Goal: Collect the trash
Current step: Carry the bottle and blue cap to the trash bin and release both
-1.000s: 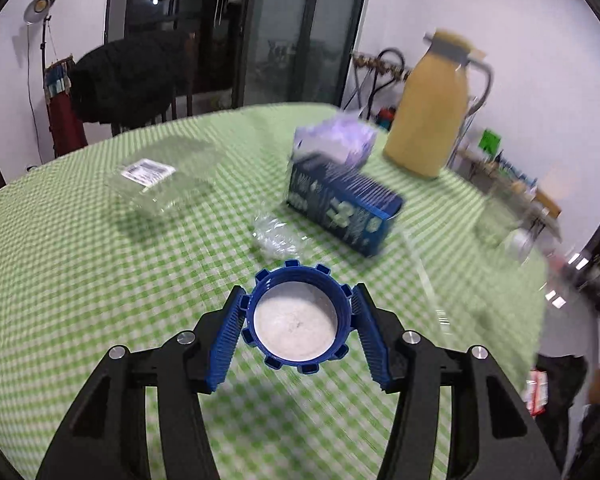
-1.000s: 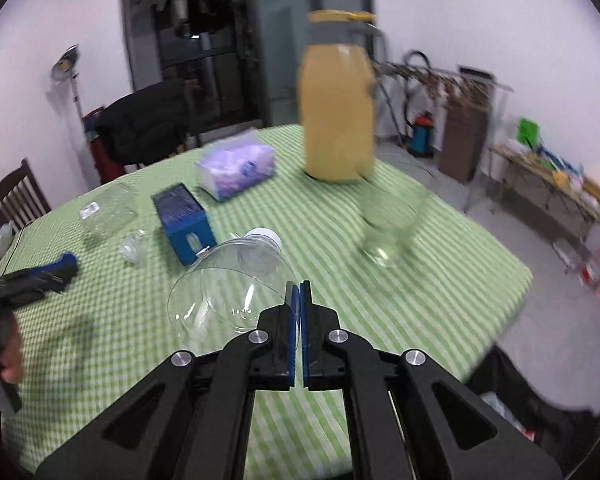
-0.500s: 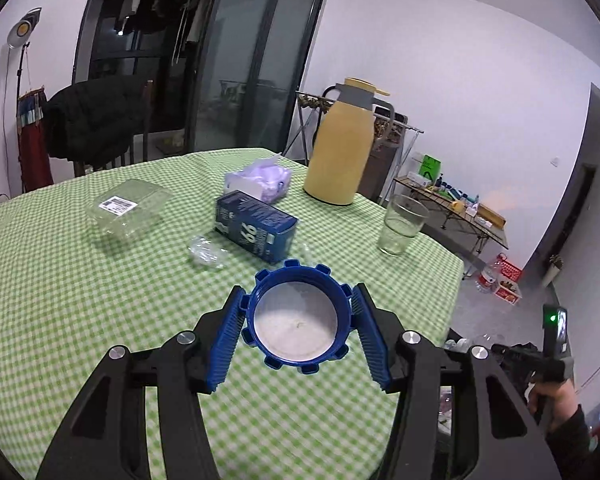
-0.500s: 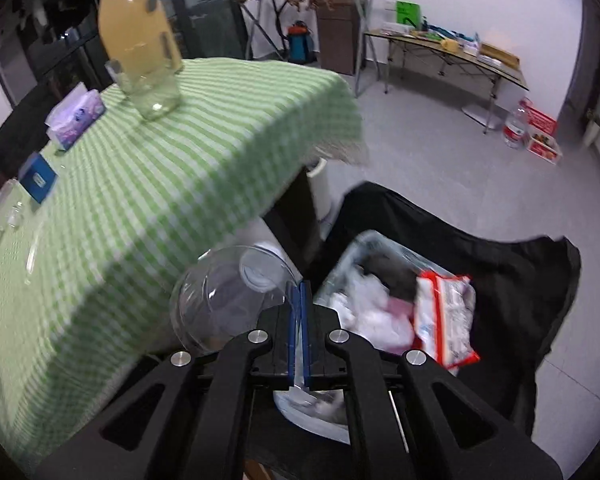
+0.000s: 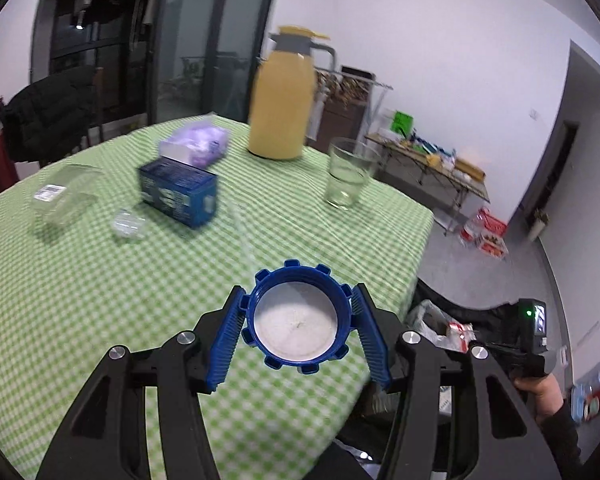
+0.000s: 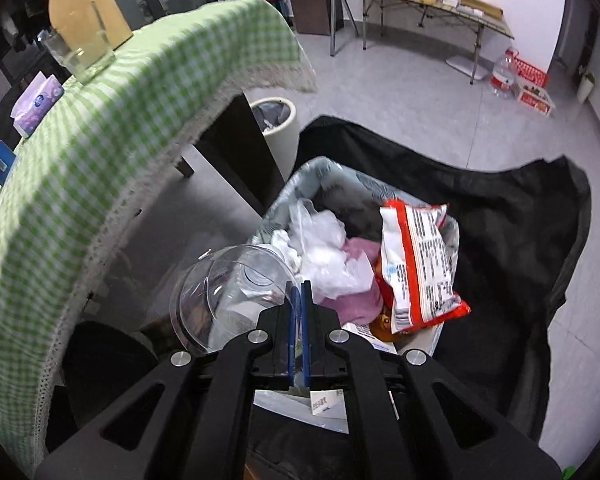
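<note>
Above the trash bin (image 6: pixel 296 184), right claw (image 6: pixel 299 300) pinching clear bottle (image 6: pixel 228 292); left claw (image 5: pixel 298 320) clamping blue cap (image 5: pixel 300 320).

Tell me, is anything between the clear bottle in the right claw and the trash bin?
Nothing visible. The right claw pinches the clear bottle just above the open trash bin, over the white bags already inside.

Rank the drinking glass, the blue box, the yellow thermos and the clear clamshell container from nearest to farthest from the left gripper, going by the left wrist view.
From the left gripper, which holds the blue lid:
1. Blue box, ahead left, and drinking glass, ahead right: too close to call.
2. Clear clamshell container, far left.
3. Yellow thermos, at the table's far edge.
</note>
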`<act>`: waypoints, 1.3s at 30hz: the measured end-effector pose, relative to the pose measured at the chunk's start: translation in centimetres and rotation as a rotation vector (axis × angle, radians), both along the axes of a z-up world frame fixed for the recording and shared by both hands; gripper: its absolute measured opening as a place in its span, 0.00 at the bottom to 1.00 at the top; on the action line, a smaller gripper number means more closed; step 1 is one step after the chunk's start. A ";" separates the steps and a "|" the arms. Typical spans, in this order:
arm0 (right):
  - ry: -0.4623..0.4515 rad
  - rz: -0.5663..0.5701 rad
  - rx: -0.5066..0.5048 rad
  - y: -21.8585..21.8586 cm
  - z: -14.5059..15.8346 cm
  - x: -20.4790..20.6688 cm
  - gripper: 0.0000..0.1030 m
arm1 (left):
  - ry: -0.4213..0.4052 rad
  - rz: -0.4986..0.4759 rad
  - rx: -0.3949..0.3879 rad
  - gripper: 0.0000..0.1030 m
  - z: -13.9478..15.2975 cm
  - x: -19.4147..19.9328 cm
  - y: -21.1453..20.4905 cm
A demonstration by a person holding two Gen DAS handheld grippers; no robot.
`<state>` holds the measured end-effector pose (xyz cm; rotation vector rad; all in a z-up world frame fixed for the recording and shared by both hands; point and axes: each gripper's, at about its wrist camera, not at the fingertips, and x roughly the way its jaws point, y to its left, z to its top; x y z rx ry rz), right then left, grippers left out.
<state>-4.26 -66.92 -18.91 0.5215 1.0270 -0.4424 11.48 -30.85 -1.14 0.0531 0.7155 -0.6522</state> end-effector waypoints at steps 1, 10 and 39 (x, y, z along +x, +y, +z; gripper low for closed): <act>-0.004 -0.001 0.007 -0.3 -0.2 -0.1 0.03 | 0.008 -0.018 0.005 0.51 -0.3 -0.1 -0.9; -0.020 0.010 0.046 -2.6 -1.8 -0.3 0.03 | 0.071 -0.243 0.089 0.51 -3.5 -2.6 -11.5; -0.182 -0.141 0.009 -9.5 1.4 -9.4 0.50 | 0.311 -0.492 0.297 0.71 -17.2 -4.1 -38.0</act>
